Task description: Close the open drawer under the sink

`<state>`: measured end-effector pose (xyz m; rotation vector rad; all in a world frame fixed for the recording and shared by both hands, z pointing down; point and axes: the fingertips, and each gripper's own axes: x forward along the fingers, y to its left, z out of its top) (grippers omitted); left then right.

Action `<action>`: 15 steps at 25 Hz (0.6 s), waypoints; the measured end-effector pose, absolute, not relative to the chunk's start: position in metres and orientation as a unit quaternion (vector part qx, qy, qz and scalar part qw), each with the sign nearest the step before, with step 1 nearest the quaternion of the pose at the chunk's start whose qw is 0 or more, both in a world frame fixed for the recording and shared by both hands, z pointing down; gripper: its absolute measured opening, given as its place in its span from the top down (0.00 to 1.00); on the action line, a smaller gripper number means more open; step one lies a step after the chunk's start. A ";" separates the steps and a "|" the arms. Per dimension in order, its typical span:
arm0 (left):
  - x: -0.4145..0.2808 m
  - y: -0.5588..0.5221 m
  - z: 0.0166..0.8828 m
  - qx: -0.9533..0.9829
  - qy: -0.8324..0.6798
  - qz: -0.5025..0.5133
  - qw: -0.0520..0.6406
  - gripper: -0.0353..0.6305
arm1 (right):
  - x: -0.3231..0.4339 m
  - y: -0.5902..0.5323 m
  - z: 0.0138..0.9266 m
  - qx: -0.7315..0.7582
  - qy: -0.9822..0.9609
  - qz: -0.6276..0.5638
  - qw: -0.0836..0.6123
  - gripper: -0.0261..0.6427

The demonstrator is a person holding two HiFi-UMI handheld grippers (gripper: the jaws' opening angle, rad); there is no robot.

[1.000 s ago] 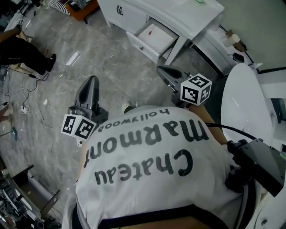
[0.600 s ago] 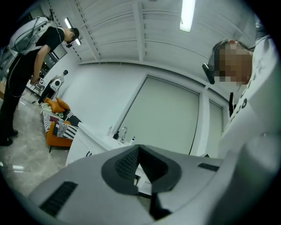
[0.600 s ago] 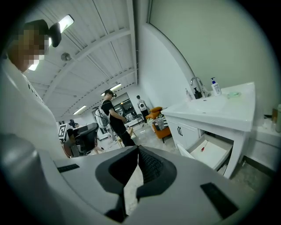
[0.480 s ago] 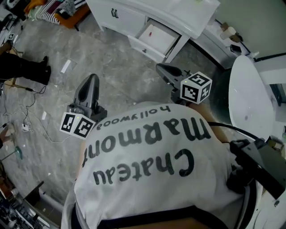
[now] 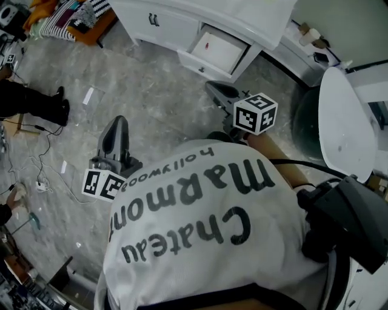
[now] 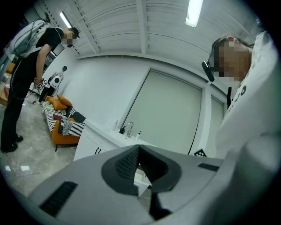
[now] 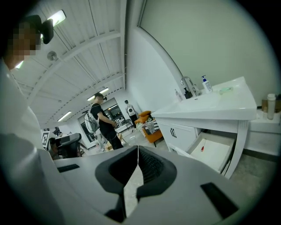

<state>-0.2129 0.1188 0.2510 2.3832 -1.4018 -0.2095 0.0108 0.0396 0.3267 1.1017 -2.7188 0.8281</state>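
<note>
A white vanity [image 5: 230, 15] stands at the top of the head view, with one drawer [image 5: 215, 48] pulled out beneath its countertop. A small red thing [image 5: 207, 43] lies inside the drawer. My right gripper [image 5: 212, 86] is shut and empty; it points at the drawer from a short way off over the floor. The left gripper [image 5: 119, 120] is also shut and empty, lower left and farther back. In the right gripper view the shut jaws [image 7: 138, 149] sit left of the open drawer [image 7: 215, 151] below the faucet [image 7: 188, 85]. In the left gripper view, the shut jaws [image 6: 139, 148] hide the drawer.
A large white oval fixture [image 5: 345, 121] and a dark round bin [image 5: 306, 124] stand to the right. A person in black [image 5: 36, 103] stands at the left, with cables [image 5: 42, 169] on the grey floor. An orange seat with striped cushions [image 5: 79, 15] is at top left.
Both grippers have moved forward toward the vanity. The right gripper now sits closer to the open drawer. Both stay shut.
</note>
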 end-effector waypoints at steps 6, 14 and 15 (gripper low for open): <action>-0.222 0.121 0.272 0.835 -0.503 -0.070 0.212 0.94 | 0.001 0.031 0.343 0.369 -0.897 0.234 0.071 0.94; -0.223 0.095 0.275 0.813 -0.545 -0.071 0.190 0.94 | -0.008 -0.021 0.398 0.383 -0.880 0.272 0.073 0.94; -0.225 0.093 0.277 0.809 -0.556 -0.066 0.180 0.94 | -0.007 -0.028 0.407 0.384 -0.877 0.280 0.071 0.94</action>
